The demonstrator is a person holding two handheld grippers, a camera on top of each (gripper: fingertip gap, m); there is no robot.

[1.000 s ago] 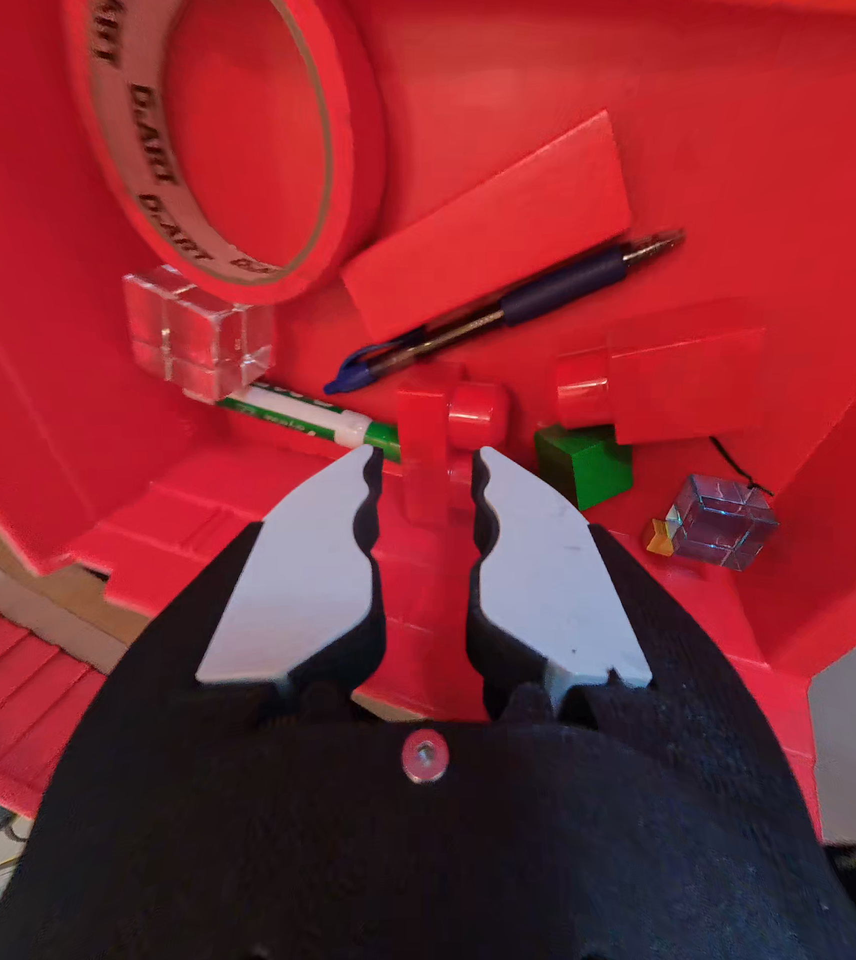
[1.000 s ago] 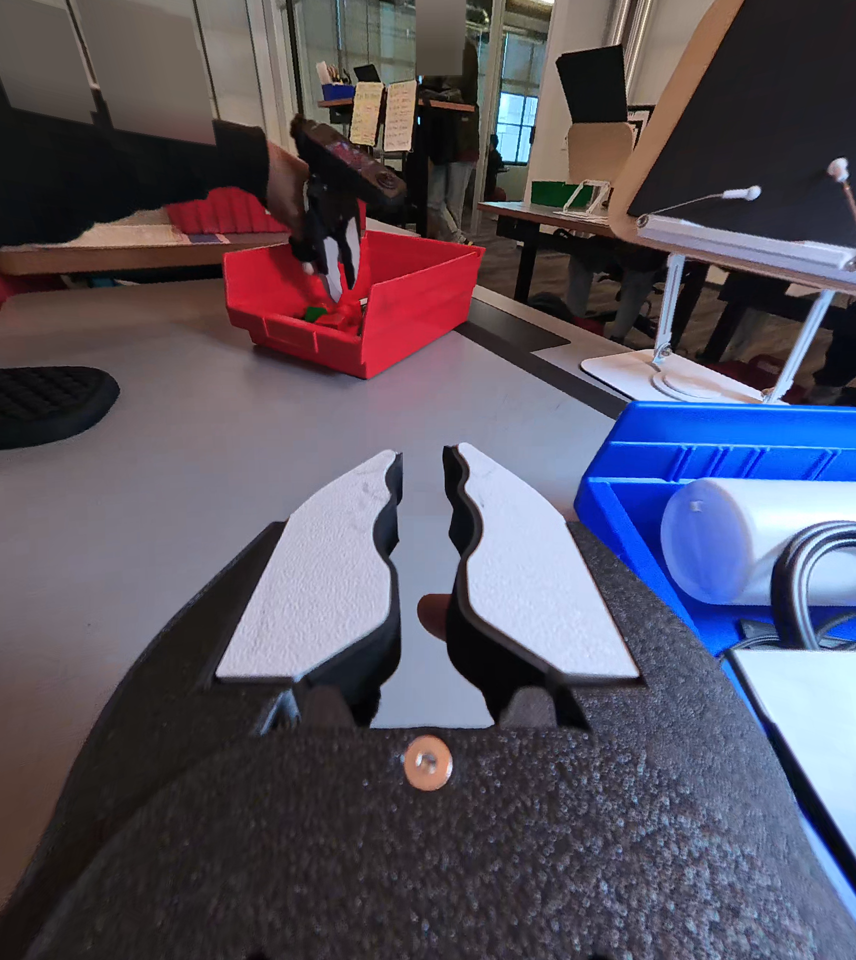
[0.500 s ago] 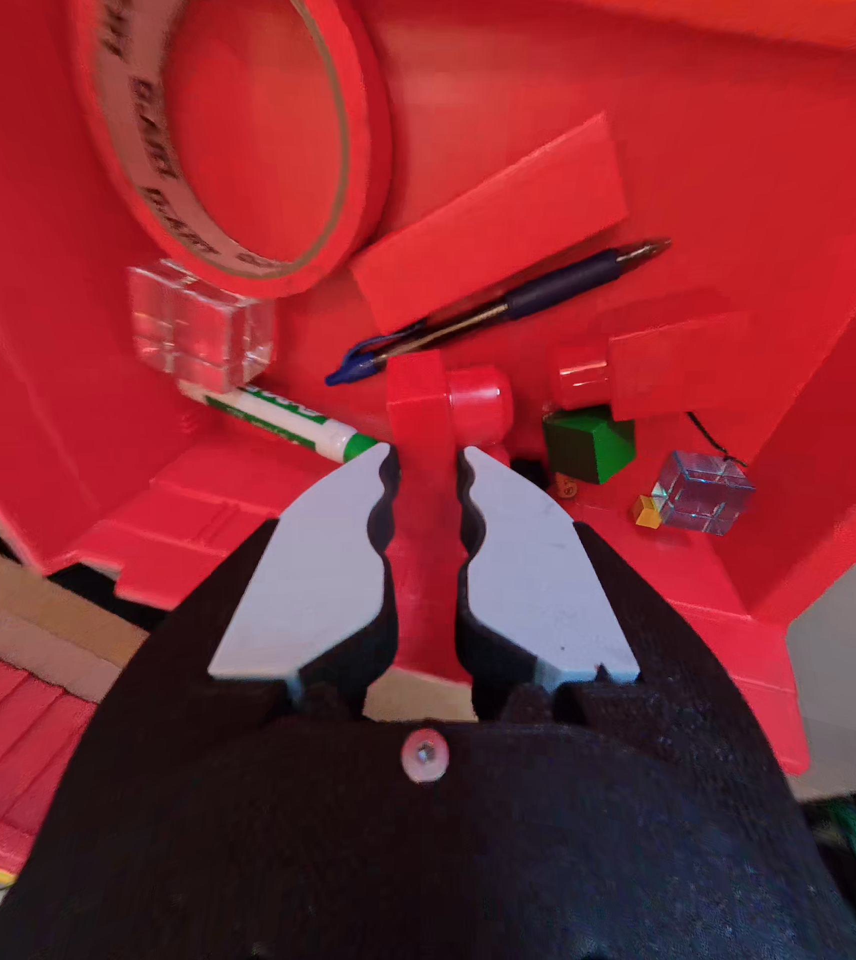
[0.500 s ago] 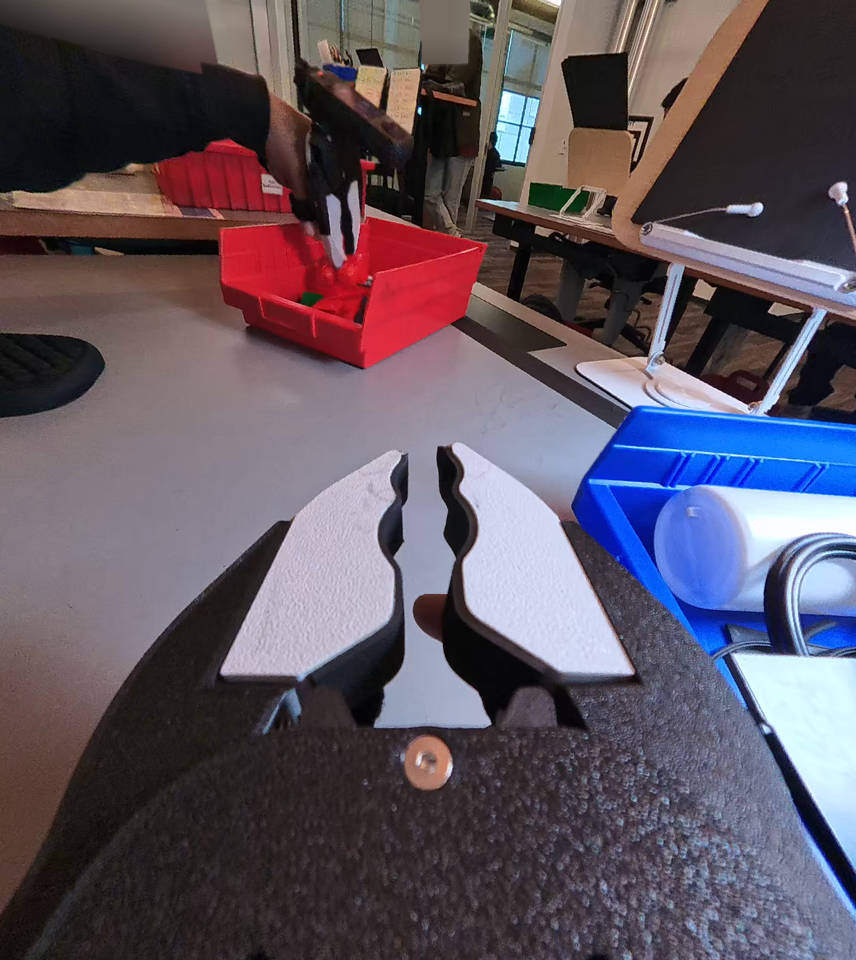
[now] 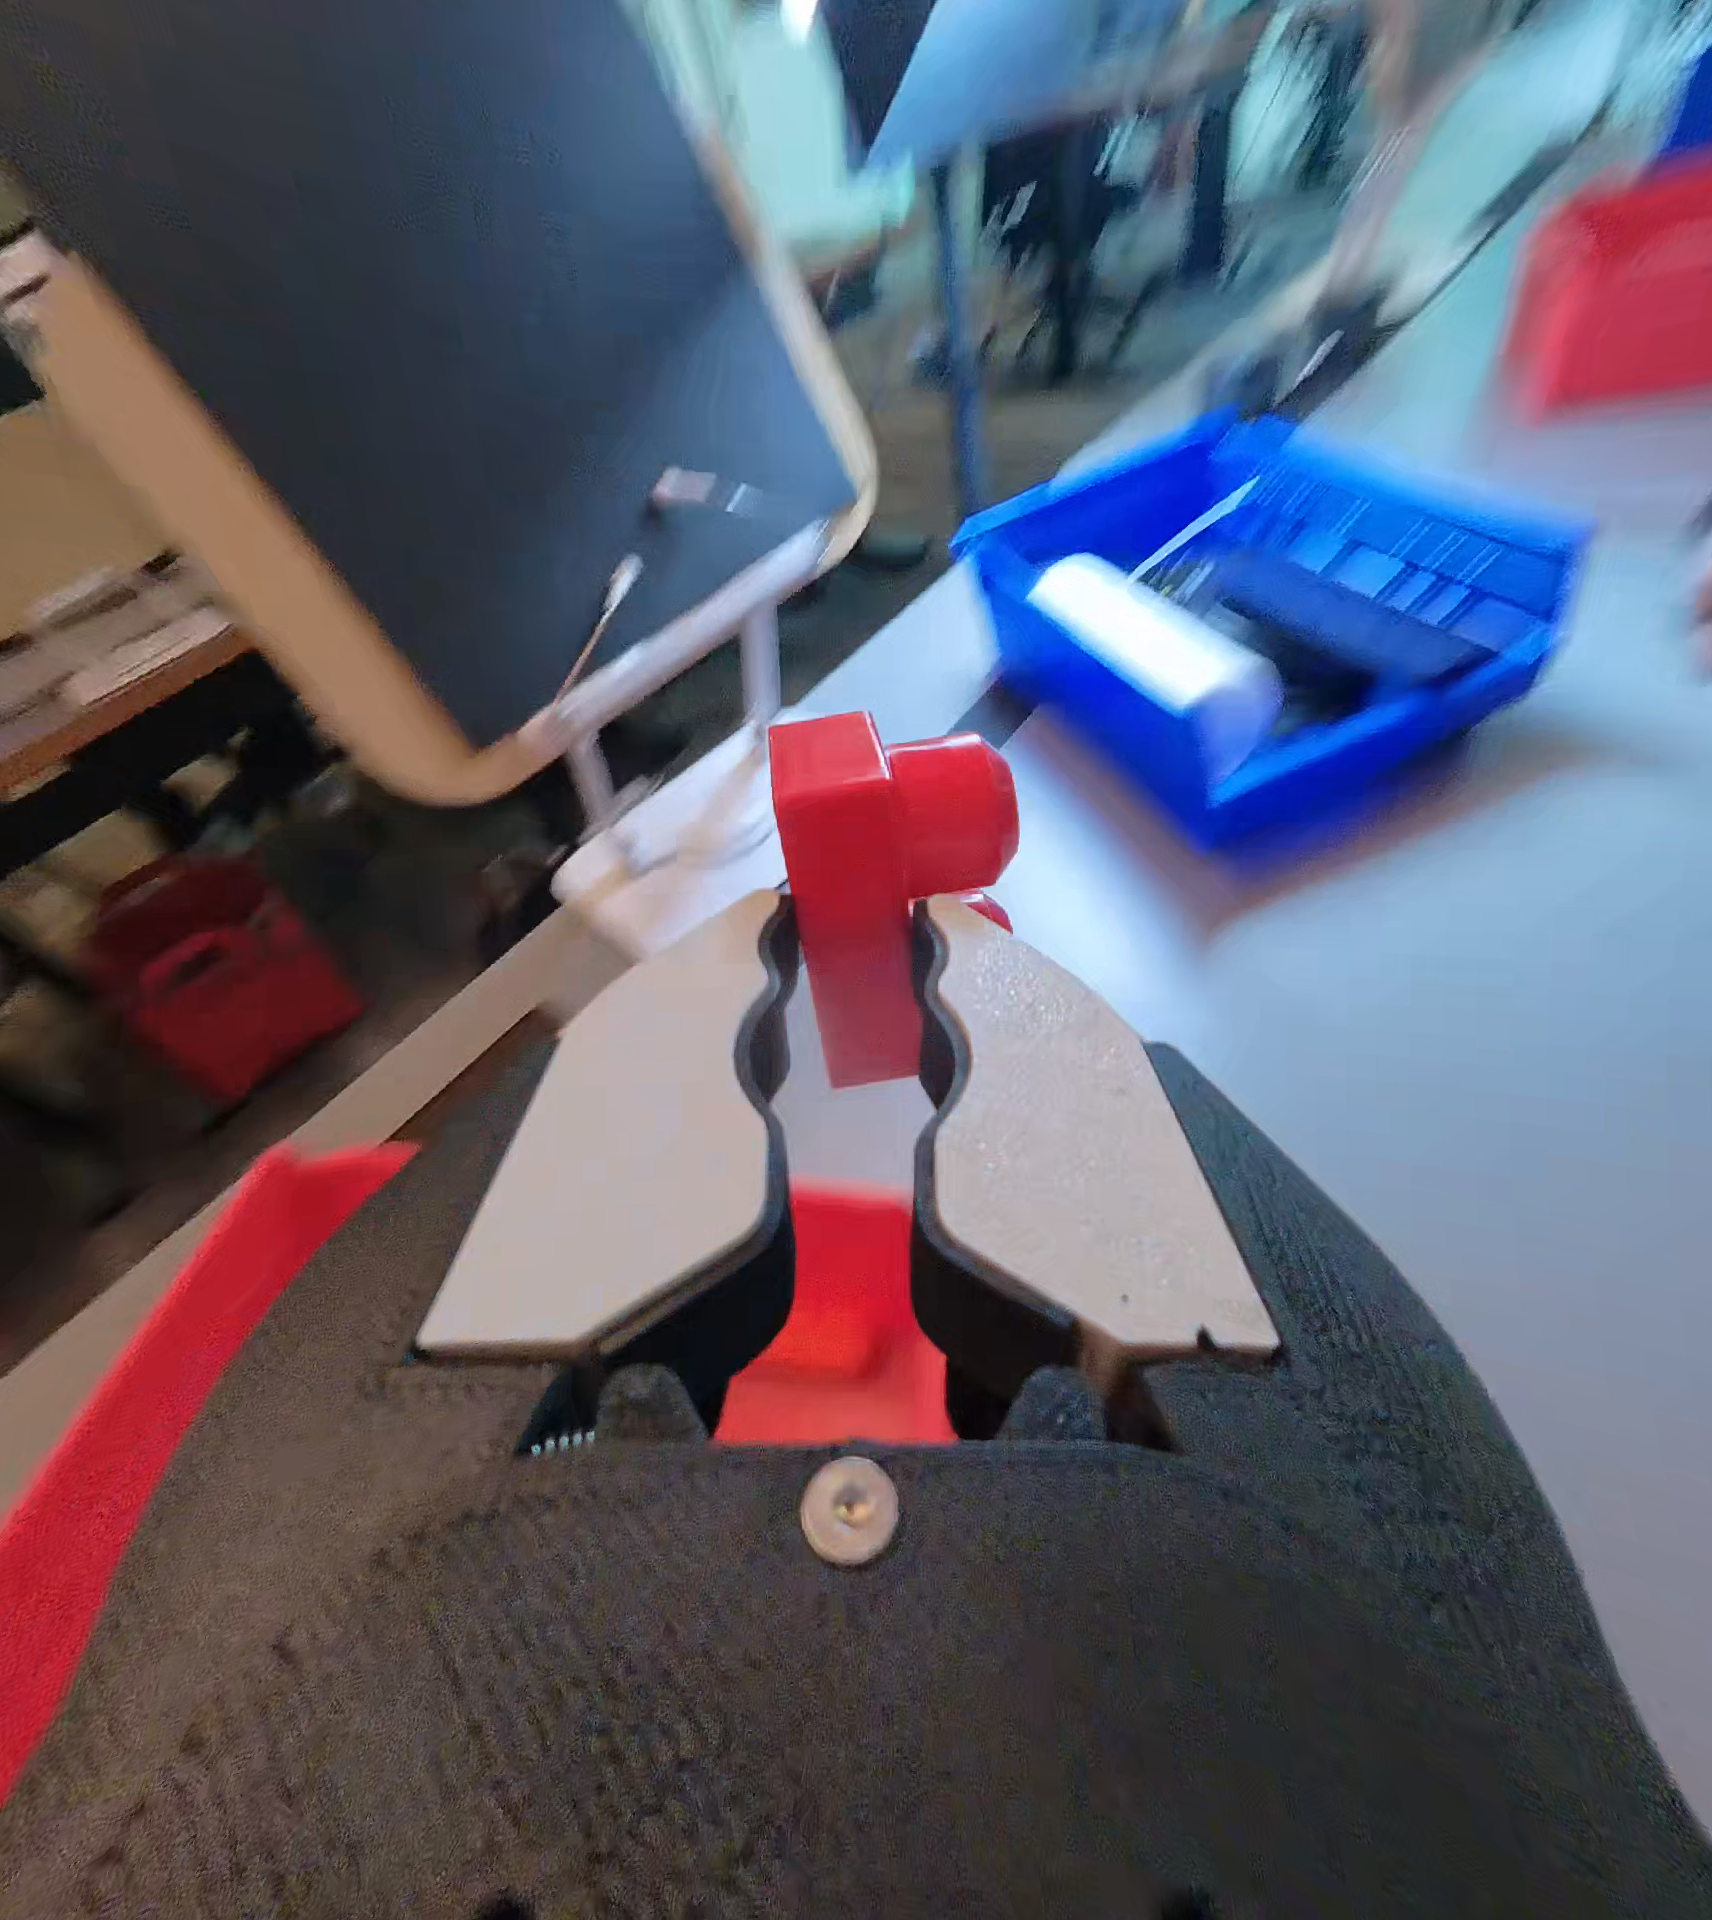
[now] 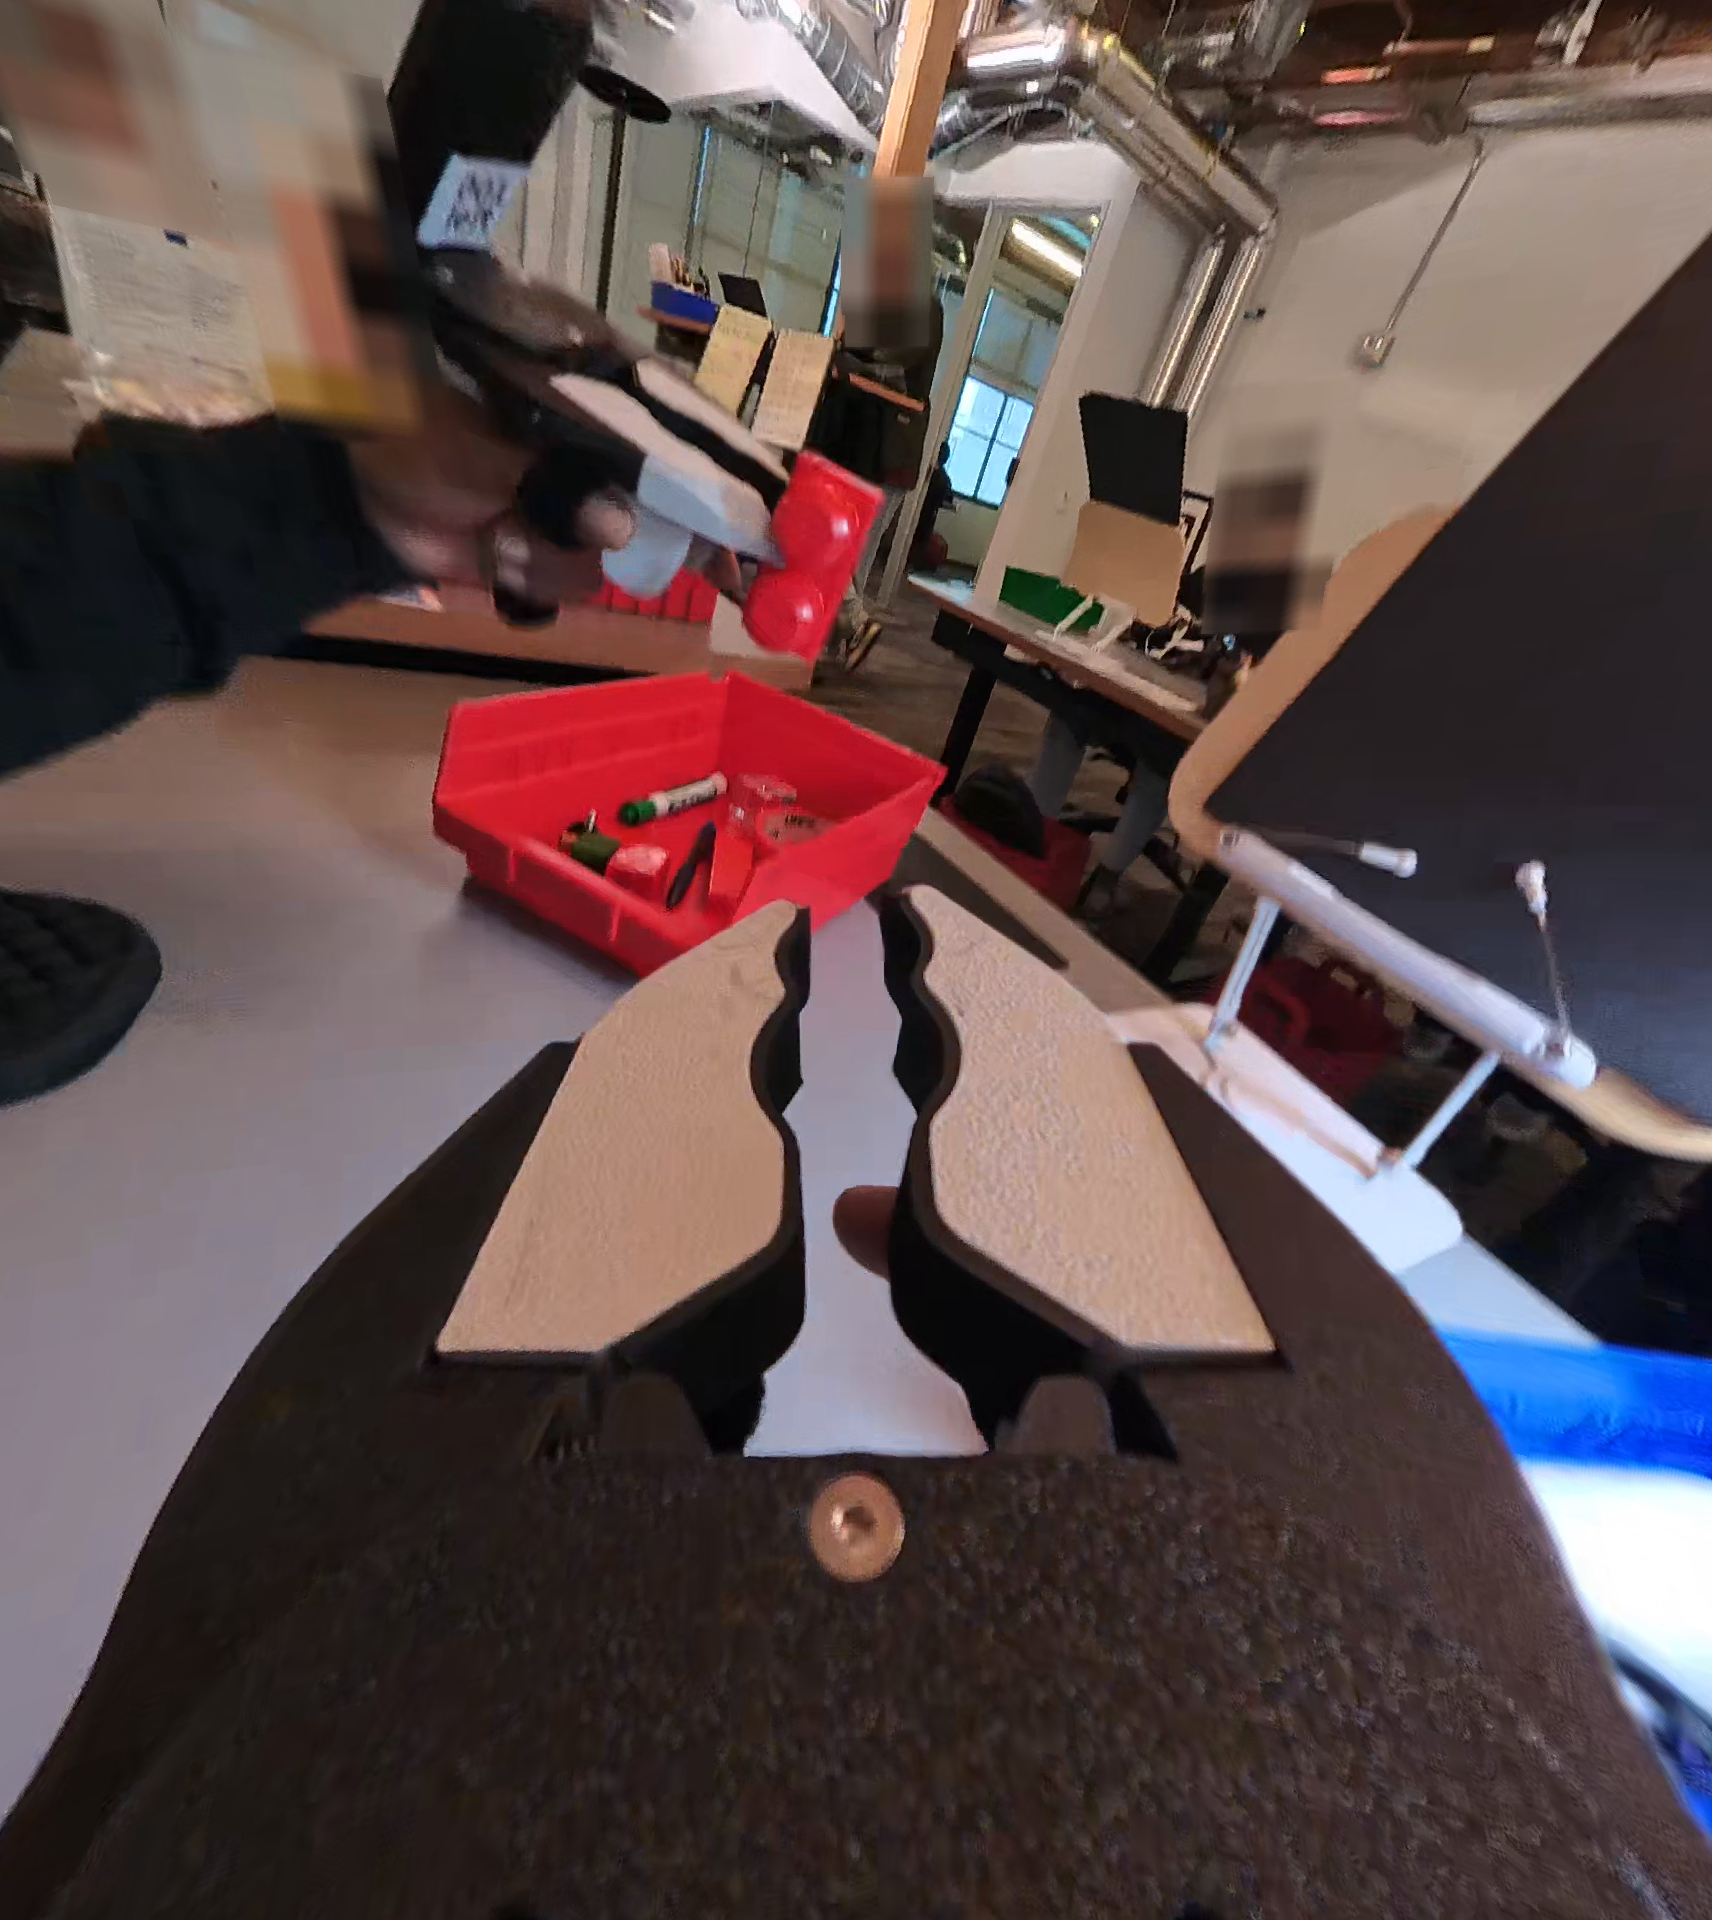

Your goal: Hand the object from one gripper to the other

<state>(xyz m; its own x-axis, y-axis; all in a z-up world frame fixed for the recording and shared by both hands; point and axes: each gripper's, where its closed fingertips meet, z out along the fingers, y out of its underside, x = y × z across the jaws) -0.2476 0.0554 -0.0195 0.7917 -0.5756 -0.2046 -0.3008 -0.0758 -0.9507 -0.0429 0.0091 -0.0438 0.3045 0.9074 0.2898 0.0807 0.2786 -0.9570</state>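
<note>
A red toy brick (image 5: 873, 862) with round studs is clamped between the jaws of my left gripper (image 5: 847, 920), held in the air above the grey table. In the right wrist view the left gripper (image 6: 727, 509) shows at the upper left, with the red brick (image 6: 816, 566) above the red bin (image 6: 519, 748). My right gripper (image 6: 844, 920) is lower and nearer, pointing toward the bin. Its jaws are nearly together with only a narrow gap, and hold nothing.
The red bin holds a green marker (image 6: 673, 800), a pen, a clear cube and small blocks. A blue bin (image 5: 1070, 623) with a white cylinder (image 5: 1153, 639) sits on the table. A black foam pad (image 6: 0, 987) lies at left. A dark board on a white stand (image 6: 1558, 727) is at right. The gap from one gripper's tips to the other's is roughly 25 cm.
My left gripper closed on the red brick in the red bin, lifted it out and swung away from the bin. My right gripper tilted upward and stayed nearly shut.
</note>
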